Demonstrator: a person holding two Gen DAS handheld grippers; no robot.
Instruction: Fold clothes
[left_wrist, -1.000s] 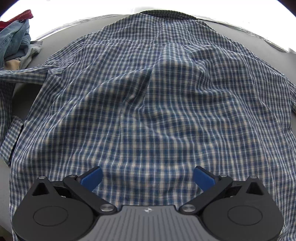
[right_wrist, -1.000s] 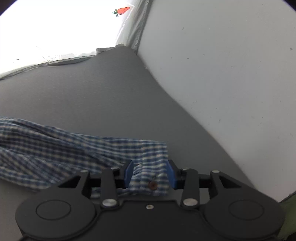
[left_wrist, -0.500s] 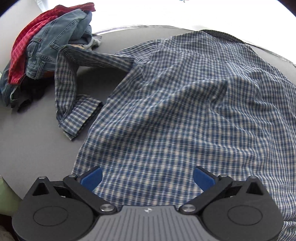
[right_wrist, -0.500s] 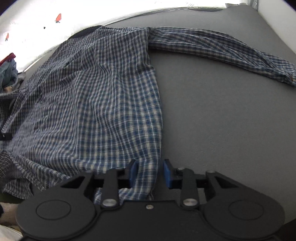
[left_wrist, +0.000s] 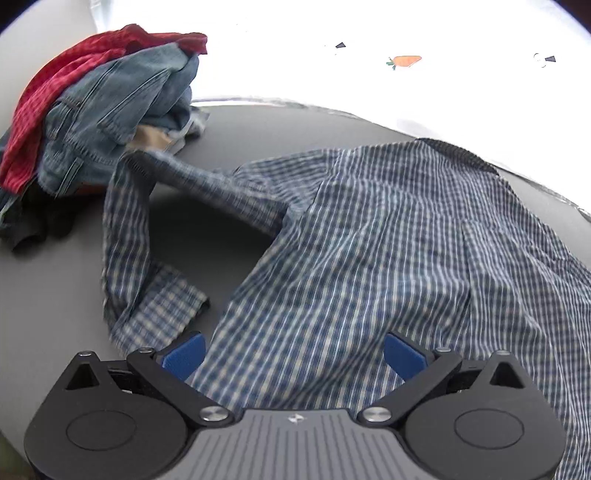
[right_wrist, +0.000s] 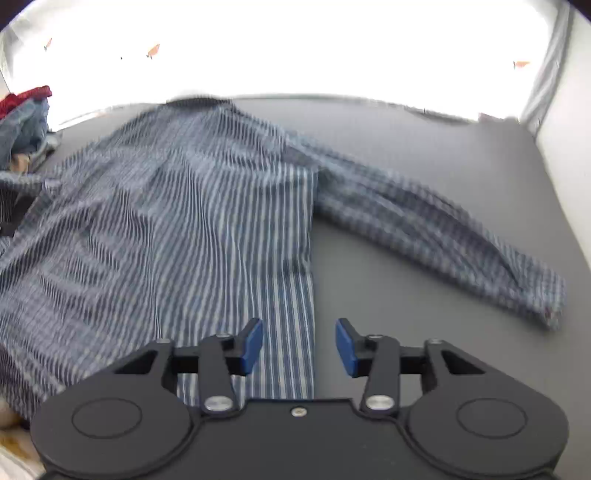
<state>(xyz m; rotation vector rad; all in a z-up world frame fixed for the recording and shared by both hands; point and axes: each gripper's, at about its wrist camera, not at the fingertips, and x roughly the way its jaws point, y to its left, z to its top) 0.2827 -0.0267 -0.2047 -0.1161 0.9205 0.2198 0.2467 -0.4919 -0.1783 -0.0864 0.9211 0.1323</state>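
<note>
The checked shirt (left_wrist: 369, 258) lay spread flat on the grey table (right_wrist: 424, 295), collar at the far edge, hem at the near edge, so its long axis ran straight away from both grippers. One sleeve (left_wrist: 147, 229) bent back on itself at the left, its cuff ending close to the left gripper (left_wrist: 293, 356), which hung over the near left hem with jaws spread wide and nothing between them. The other sleeve (right_wrist: 443, 229) stretched out to the right, well apart from the right gripper (right_wrist: 299, 345); that one sat over the shirt's right side edge, jaws parted, gripping nothing. A pile of clothes (left_wrist: 92, 110) sat far left, touching the bent sleeve's elbow
</note>
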